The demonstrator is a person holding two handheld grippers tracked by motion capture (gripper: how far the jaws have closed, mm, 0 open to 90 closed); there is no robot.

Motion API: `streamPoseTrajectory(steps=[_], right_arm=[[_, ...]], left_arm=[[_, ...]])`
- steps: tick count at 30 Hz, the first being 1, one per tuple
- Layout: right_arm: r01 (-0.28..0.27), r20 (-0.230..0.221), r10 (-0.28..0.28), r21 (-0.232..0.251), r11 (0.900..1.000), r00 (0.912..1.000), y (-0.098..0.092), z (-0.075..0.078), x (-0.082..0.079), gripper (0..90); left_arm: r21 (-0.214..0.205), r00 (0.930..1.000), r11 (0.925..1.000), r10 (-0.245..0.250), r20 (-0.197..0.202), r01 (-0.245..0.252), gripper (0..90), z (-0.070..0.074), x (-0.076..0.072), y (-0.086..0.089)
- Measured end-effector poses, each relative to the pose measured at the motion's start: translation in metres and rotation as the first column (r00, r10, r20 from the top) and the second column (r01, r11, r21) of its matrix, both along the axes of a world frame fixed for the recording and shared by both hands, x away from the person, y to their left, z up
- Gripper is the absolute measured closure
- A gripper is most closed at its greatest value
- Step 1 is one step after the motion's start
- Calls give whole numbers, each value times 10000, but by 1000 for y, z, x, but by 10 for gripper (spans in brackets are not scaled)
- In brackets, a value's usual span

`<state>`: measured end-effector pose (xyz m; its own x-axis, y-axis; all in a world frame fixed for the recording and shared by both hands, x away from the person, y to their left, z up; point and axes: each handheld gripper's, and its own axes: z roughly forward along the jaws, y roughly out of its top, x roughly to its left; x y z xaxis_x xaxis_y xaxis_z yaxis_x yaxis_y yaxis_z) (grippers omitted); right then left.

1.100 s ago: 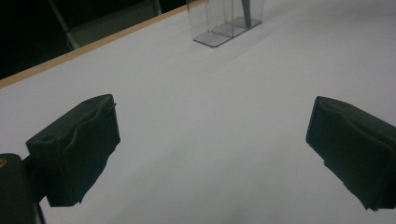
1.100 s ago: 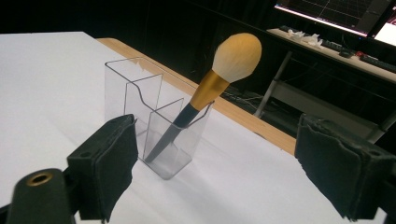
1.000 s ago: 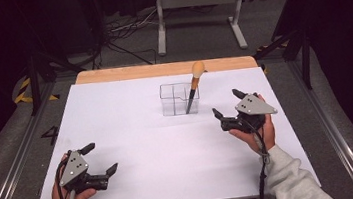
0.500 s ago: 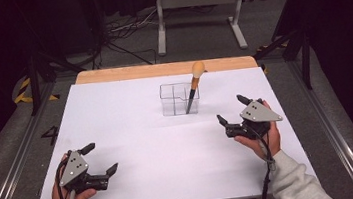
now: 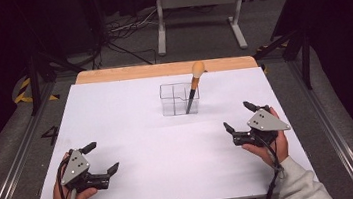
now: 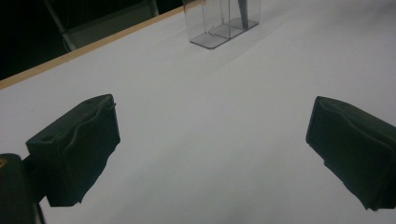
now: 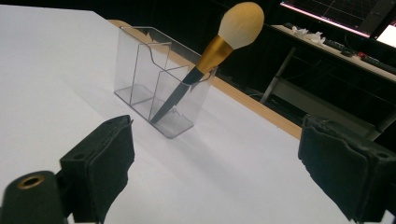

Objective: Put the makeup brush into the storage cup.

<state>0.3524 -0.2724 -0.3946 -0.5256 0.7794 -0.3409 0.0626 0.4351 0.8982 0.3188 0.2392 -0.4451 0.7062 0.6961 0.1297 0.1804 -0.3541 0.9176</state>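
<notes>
A clear plastic holder point(image 5: 174, 100) point(image 7: 140, 77) with several compartments stands on the white table point(image 5: 170, 150) toward its far middle. A makeup brush point(image 5: 194, 83) point(image 7: 219, 42) with a black handle, gold ferrule and cream head leans in its right compartment. My right gripper point(image 5: 236, 115) point(image 7: 215, 163) rests at the right, near side, pointing toward the holder, open with nothing between its jaws, which have just been opening a little. My left gripper point(image 5: 104, 155) point(image 6: 210, 135) sits at the near left, open and empty. The holder's base point(image 6: 219, 28) lies far ahead of it.
The table's far edge is a bare wooden strip point(image 5: 161, 69). Beyond it on the dark floor stand a white metal frame point(image 5: 199, 6) and cables point(image 5: 126, 29). Metal rails point(image 5: 14, 153) run along both sides of the table.
My right gripper has drawn back from the holder toward the near right and sunk closer to the table. The left gripper, holder and brush have kept still.
</notes>
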Motion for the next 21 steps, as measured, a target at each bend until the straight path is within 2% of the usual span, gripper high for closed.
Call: streamPoseTrajectory(steps=[21], right_arm=[[233, -327, -238, -162, 9996, 9992, -22, -20, -16, 103]], left_arm=[[51, 9999, 9999, -124, -8, 124, 32, 0, 3, -3]])
